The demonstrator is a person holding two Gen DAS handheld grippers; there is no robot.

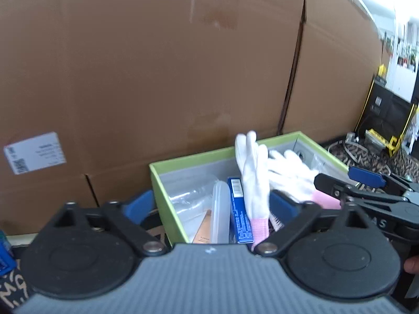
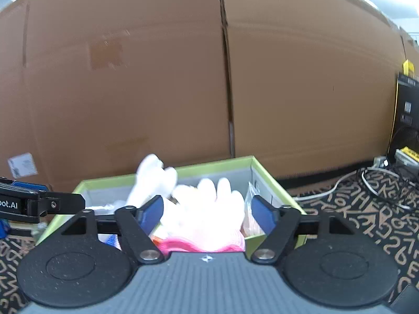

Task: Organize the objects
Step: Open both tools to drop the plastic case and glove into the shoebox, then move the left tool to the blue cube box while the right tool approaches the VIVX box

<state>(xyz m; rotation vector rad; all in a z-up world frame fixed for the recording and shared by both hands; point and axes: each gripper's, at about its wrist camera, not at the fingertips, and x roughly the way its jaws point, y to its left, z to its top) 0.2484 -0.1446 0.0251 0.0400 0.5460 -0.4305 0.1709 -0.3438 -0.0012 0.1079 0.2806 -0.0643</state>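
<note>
Blue-padded fingers of the left gripper [image 1: 212,206] stand wide apart, grasping nothing, over the near rim of one green cardboard box with a grey lining [image 1: 162,183]. Two white knit gloves with pink cuffs [image 1: 255,180] lie in that box: one upright, one slumped rightward. Beside them sit one blue carton [image 1: 239,209] and one clear plastic case [image 1: 220,209]. The right gripper [image 2: 207,214] is spread open around the slumped glove [image 2: 209,209], its pads apart from the fabric.

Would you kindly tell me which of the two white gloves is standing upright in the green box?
The left glove: its fingers point up and pink cuff down, while the other glove lies sideways.
</note>
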